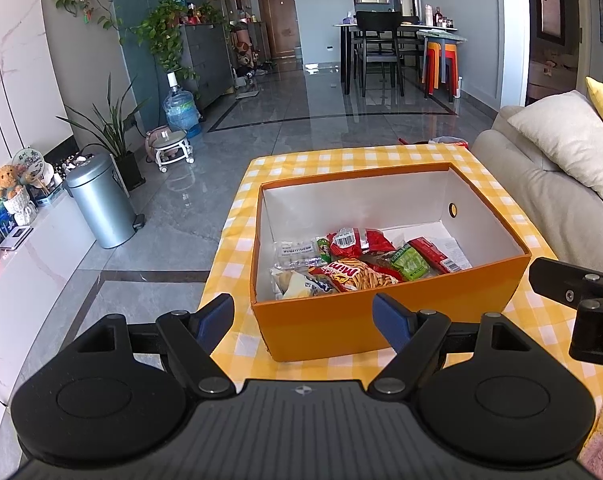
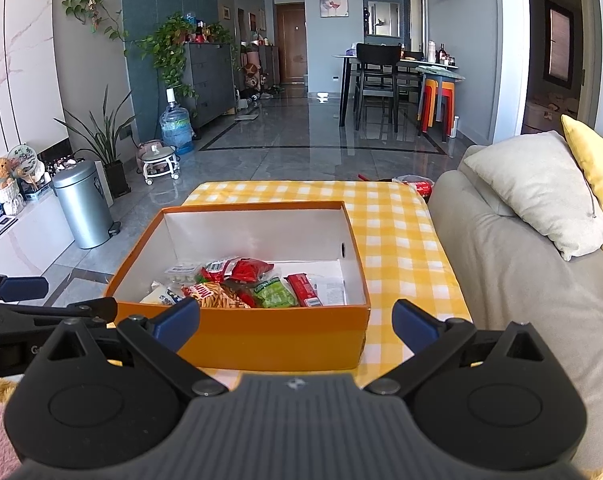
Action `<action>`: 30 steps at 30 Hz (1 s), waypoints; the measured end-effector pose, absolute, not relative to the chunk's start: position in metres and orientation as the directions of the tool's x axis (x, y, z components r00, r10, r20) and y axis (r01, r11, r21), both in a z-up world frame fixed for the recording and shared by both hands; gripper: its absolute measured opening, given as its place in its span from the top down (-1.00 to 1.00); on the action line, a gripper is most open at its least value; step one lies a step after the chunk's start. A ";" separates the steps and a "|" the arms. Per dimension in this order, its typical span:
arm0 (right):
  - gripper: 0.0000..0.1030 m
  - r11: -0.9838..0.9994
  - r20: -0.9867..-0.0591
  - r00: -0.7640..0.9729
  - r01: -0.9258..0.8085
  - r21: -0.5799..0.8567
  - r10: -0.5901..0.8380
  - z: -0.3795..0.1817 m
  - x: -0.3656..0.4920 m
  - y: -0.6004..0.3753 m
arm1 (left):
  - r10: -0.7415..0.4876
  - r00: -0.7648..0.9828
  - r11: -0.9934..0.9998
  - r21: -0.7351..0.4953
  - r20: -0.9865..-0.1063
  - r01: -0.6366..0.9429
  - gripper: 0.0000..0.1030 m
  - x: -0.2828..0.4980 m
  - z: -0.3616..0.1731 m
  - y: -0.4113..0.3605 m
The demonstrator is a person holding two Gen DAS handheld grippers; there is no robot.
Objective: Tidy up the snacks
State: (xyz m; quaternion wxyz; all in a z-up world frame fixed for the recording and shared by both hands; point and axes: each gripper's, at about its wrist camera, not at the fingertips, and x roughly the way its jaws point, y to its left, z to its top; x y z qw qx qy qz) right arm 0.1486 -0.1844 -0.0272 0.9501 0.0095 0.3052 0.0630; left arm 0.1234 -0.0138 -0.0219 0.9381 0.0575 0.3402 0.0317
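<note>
Left gripper: blue-padded fingers spread wide, holding nothing, short of the box's near wall.
Right gripper: fingers likewise wide apart, nothing between them, before the box's near right corner.
Orange box: open-topped, white inside, on the yellow checked tablecloth.
Snacks: heaped in the box's near half, among them a green packet, a red bar and an orange stick-snack bag.
Sofa: just right of the table, bearing a grey cushion.
Pedal bin: on the floor, left, well apart.
</note>
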 end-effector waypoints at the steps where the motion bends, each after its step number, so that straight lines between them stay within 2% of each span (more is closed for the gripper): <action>1: -0.92 0.992 -0.579 0.806 -0.114 0.057 0.126 -0.027 0.149 -0.185 | 0.098 0.766 0.991 0.129 -0.635 -0.021 -0.79 0.124 -0.023 -0.014; 30: -0.92 0.992 -0.604 0.788 -0.110 0.056 0.121 -0.032 0.152 -0.183 | 0.085 0.758 0.995 0.101 -0.646 -0.026 -0.79 0.118 -0.020 -0.015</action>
